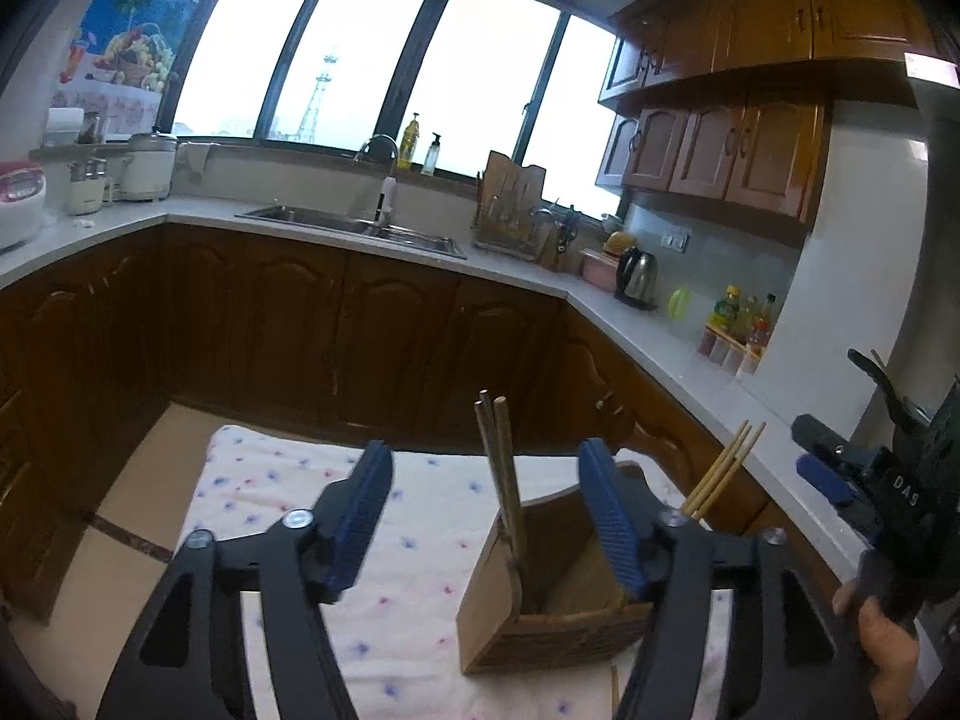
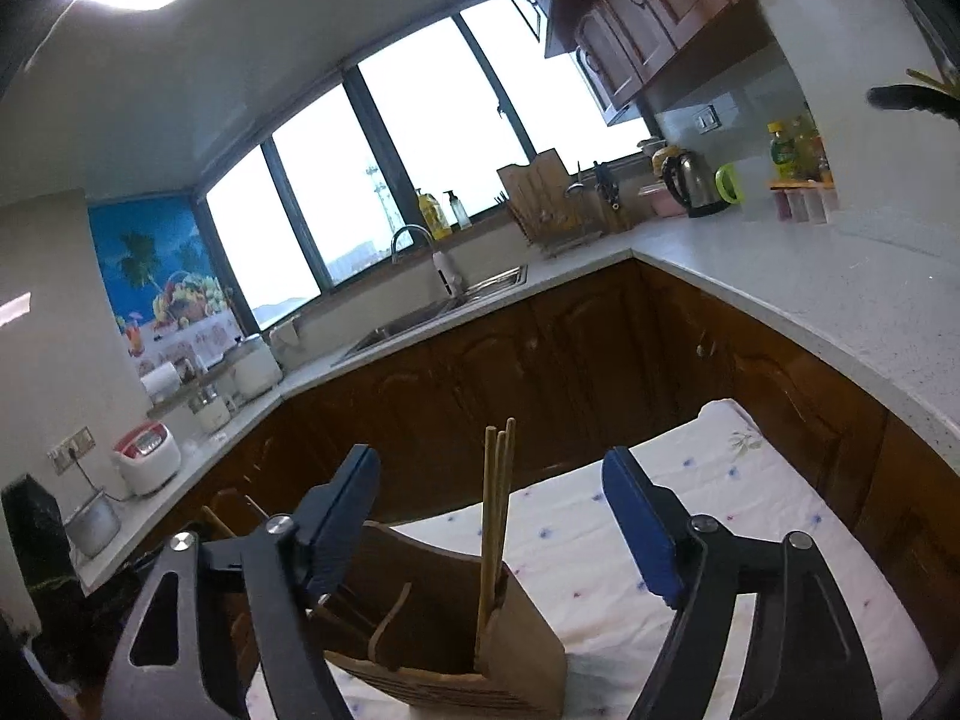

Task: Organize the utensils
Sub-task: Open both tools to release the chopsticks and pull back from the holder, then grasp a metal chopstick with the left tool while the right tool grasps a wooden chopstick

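Observation:
An open cardboard box (image 1: 552, 594) stands on a table under a white flowered cloth (image 1: 414, 540). In the left wrist view a pair of brown chopsticks (image 1: 501, 468) stands upright in the box, between the blue pads of my left gripper (image 1: 486, 450), which is open and touches nothing. More pale chopsticks (image 1: 723, 468) lean at the box's far right. My right gripper (image 1: 825, 390) shows at the right edge, held by a hand (image 1: 888, 642). In the right wrist view my right gripper (image 2: 491, 459) is open around pale chopsticks (image 2: 495, 516) that stand in the box (image 2: 522, 654); its pads are clear of them.
Dark wooden cabinets (image 1: 360, 330) and a pale L-shaped counter (image 1: 660, 330) ring the table. On the counter are a sink (image 1: 360, 225), a dish rack (image 1: 510, 210), a kettle (image 1: 637, 273) and bottles (image 1: 738, 324). Rice cookers (image 2: 147, 456) sit at the left.

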{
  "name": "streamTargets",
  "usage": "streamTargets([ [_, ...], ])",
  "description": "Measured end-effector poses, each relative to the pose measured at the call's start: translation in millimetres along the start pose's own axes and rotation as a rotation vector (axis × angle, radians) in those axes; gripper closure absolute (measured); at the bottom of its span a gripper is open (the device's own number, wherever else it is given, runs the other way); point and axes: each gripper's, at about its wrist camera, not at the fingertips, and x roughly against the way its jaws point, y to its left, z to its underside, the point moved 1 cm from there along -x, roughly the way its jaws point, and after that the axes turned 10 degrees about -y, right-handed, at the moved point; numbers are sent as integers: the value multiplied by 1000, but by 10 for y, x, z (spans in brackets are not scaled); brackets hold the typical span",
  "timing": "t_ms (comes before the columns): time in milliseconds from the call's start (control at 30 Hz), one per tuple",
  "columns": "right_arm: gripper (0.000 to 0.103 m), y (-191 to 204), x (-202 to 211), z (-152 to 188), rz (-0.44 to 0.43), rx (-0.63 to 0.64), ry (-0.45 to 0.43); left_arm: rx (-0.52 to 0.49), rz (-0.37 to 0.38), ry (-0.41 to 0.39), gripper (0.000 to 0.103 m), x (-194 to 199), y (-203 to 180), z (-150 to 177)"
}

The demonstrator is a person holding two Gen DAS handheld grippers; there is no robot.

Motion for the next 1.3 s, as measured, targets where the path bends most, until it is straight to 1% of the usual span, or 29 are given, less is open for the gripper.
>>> streamTargets([
  [33, 7, -7, 21, 5, 5, 1, 8, 1, -7, 1, 26, 52, 14, 15],
  [67, 2, -8, 32, 13, 6, 4, 16, -1, -14, -4, 25, 120, 30, 20],
  [133, 2, 0, 88, 47, -1, 14, 36, -1, -27, -4, 24, 226, 52, 53],
  [167, 2, 4, 107, 56, -1, 16, 39, 5, -35, 1, 22, 283, 70, 71],
  [300, 1, -2, 295, 139, 4, 7, 40, 26, -49, 16, 21, 543, 87, 116],
  [367, 1, -8, 368, 184, 5, 1, 55, 26, -65, 22, 17, 680, 87, 141],
  [467, 1, -1, 517, 292, -1, 4, 72, 26, -81, 44, 14, 896, 72, 221],
  [600, 1, 61, 718, 480, 2, 41, 115, 36, -88, 89, 14, 1085, 22, 295],
  [700, 1, 100, 835, 607, -5, 52, 152, 39, -94, 132, 13, 1205, -13, 373],
  [800, 1, 111, 945, 756, -5, 47, 194, 32, -102, 155, 13, 1338, -42, 410],
  [1067, 1, 73, 1196, 1055, 31, 41, 237, 22, -111, 212, 13, 1675, -70, 488],
  [1300, 1, 109, 1310, 1191, 34, 65, 255, 13, -117, 263, 13, 1738, -62, 557],
])
